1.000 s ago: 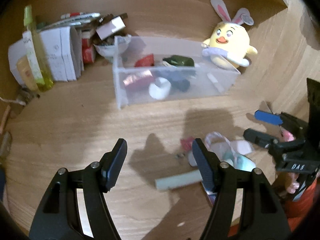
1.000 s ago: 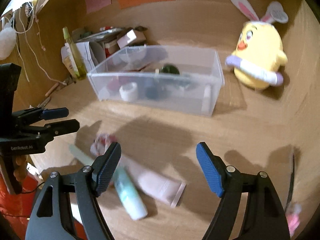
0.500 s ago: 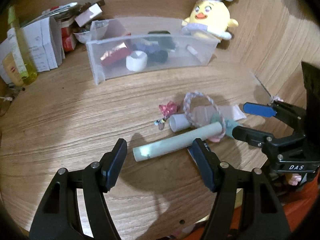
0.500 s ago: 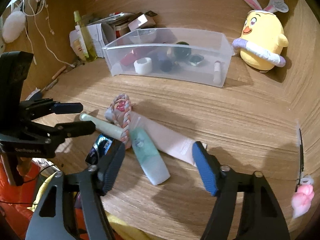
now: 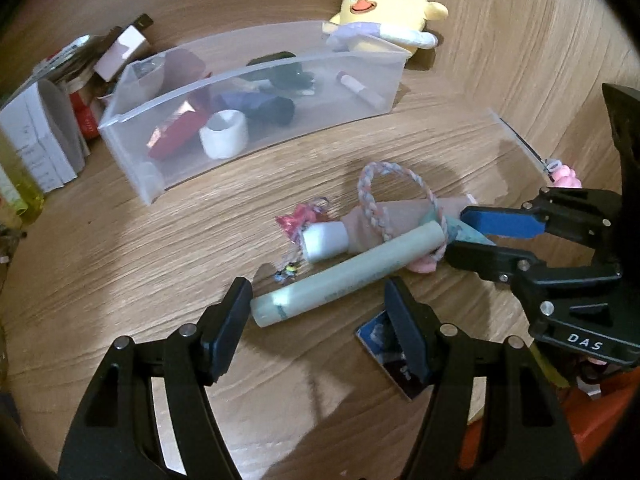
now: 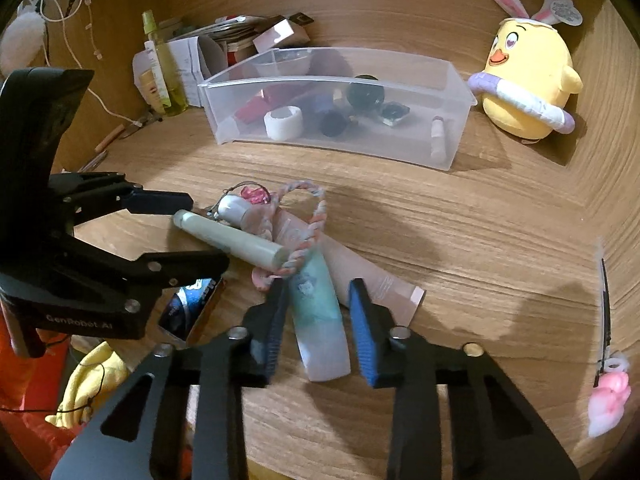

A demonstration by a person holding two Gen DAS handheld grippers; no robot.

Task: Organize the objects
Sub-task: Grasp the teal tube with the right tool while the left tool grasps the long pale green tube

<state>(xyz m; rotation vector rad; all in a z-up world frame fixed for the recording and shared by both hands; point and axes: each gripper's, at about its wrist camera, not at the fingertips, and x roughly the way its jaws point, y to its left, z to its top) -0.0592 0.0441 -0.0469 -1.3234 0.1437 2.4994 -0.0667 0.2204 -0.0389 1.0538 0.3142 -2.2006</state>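
A pile lies on the wooden desk: a pale green tube [image 5: 344, 278] [image 6: 232, 240], a teal tube [image 6: 318, 316], a pink tube [image 6: 360, 272] with a white cap [image 5: 324, 240], a braided ring [image 5: 396, 196] [image 6: 308, 236] and a small pink charm [image 5: 298, 220]. My left gripper [image 5: 320, 332] is open, its jaws either side of the green tube's near end. My right gripper [image 6: 318, 332] is partly closed, its jaws straddling the teal tube without clearly pressing it. A clear bin [image 5: 256, 120] [image 6: 340, 120] behind holds several items.
A yellow chick plush [image 5: 384, 4] [image 6: 528, 80] sits right of the bin. Boxes and a yellow bottle [image 6: 160, 68] stand at the back left. A blue packet [image 5: 384, 344] lies at the desk's front edge. A pink clip [image 6: 608, 396] lies at the right.
Both grippers have moved in and down to the pile. The right jaws have narrowed around the teal tube. The left jaws now bracket the green tube.
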